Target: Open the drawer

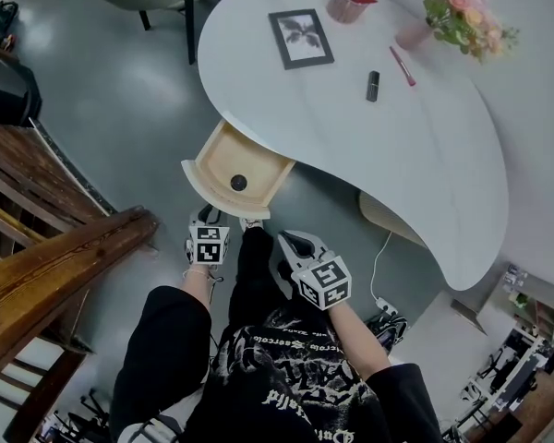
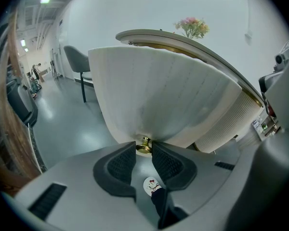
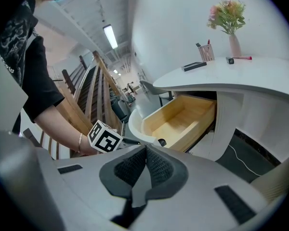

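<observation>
Grey floor [image 1: 120, 90], curvy white desk [image 1: 443, 155], and the wooden drawer [image 1: 223, 160] is sticking well out from under its edge, with a small dark round thing [image 1: 238, 182] lying inside. The person's left arm is reaching forward and down, left gripper [image 2: 143, 149] pinching the drawer's little brass knob [image 2: 144, 145] between its pads. The right gripper [image 3: 145, 150] is hanging just beside it, tilting less steeply, jaws pressed together on nothing, clear of the drawer.
</observation>
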### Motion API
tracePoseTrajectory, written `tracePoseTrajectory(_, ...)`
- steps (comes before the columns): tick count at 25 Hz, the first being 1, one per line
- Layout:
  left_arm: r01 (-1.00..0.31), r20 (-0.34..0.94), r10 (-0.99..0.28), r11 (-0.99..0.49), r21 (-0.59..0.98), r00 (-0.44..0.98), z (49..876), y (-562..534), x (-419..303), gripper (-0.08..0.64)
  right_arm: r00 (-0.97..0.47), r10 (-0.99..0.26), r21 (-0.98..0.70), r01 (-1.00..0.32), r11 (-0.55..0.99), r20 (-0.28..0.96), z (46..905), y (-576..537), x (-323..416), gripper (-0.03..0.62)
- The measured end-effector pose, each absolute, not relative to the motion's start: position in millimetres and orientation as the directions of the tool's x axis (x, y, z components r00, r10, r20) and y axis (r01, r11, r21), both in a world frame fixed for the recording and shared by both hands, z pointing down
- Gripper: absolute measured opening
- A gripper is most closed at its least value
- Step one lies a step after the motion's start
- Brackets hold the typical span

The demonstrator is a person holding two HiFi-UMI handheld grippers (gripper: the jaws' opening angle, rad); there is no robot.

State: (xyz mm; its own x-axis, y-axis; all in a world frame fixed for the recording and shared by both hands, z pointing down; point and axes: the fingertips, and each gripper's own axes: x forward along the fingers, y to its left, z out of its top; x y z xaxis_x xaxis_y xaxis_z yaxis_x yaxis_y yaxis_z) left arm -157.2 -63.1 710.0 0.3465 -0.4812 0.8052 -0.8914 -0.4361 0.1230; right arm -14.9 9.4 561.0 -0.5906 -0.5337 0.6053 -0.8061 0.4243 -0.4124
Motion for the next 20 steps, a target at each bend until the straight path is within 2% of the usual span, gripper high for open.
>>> tracePoseTrajectory(8,-0.897,0.805,-0.484,-0.424,0.127,0.343,710.2,-63.1,-157.3,0.112,-0.586,-0.539,-0.411,-0.81,0.419,0.606,560.5,8.7,-14.9,0.026)
tracePoseTrajectory(11,-0.913,0.814,-0.462,-0.361,0.191,0.352,714.2,-60.1,-157.6,0.112,-0.585,-0.536,-0.414,-0.81,0.415,0.608,560.9,9.4,-15.1,0.026)
tracePoseTrajectory(15,-0.928,0.824,-0.442,-0.272,0.255,0.355,716.9,-49.2,-157.1,0.178,-0.589,-0.527,-0.419,-0.807,0.415,0.613,561.7,12.1,-16.3,0.026)
tracePoseTrajectory(20,-0.926,0.835,-0.412,-0.249,0.283,0.366,712.1,-37.1,-147.1,0.215,-0.593,-0.53,-0.426,-0.805,0.413,0.606,559.3,11.7,-17.6,0.026)
